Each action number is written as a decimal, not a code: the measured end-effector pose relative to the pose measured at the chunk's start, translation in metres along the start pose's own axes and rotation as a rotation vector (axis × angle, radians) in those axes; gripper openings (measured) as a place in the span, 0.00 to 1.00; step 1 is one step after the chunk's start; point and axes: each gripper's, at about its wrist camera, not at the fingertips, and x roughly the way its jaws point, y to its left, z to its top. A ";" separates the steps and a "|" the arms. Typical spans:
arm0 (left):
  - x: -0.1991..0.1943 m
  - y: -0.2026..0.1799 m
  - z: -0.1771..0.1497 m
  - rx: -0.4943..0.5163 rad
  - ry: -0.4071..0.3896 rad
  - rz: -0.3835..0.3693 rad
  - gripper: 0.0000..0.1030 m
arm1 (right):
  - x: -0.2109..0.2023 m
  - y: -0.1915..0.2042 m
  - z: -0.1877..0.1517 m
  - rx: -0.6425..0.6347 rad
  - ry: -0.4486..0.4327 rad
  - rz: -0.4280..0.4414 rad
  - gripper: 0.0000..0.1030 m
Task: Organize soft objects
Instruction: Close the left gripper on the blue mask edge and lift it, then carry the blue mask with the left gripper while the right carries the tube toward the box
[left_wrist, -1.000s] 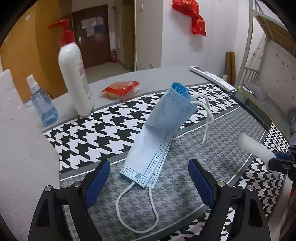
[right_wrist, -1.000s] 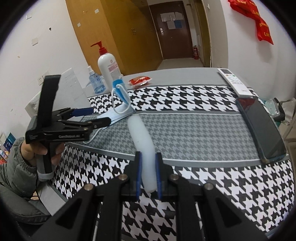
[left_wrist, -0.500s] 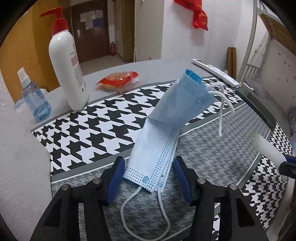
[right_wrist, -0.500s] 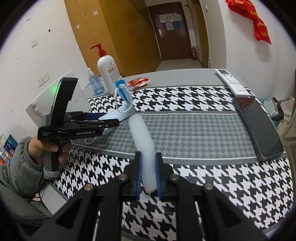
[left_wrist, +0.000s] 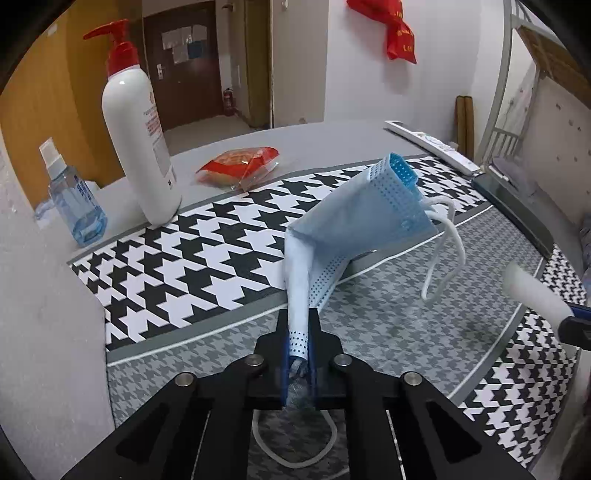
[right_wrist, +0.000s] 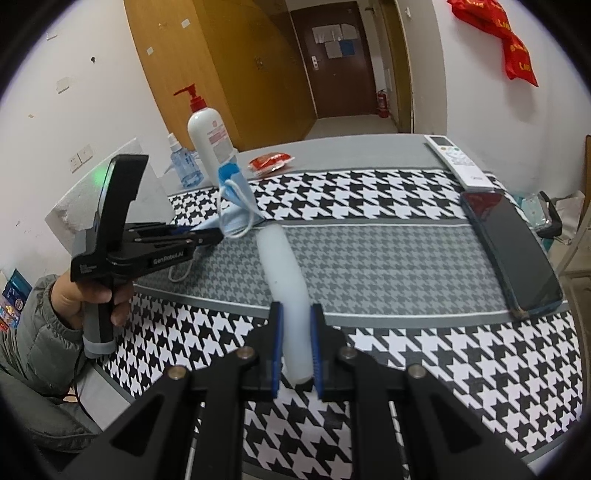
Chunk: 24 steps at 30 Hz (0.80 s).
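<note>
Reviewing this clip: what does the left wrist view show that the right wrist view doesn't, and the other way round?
Only the left wrist view: the left gripper seen close, its jaws shut on the near end of the face mask, and a metal bed frame.
Only the right wrist view: the right gripper shut on the white foam tube, a phone, and the person's hand.
Both: the pump bottle, spray bottle, red snack packet, remote, and houndstooth mat.
</note>
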 end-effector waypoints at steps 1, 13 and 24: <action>-0.003 0.001 -0.001 -0.005 -0.005 -0.005 0.07 | 0.000 0.000 0.000 0.004 -0.002 -0.001 0.16; -0.068 0.002 -0.012 -0.007 -0.158 -0.019 0.07 | -0.013 0.010 0.003 0.021 -0.070 0.011 0.16; -0.117 -0.009 -0.020 0.004 -0.271 -0.044 0.07 | -0.028 0.015 0.003 0.032 -0.138 0.010 0.16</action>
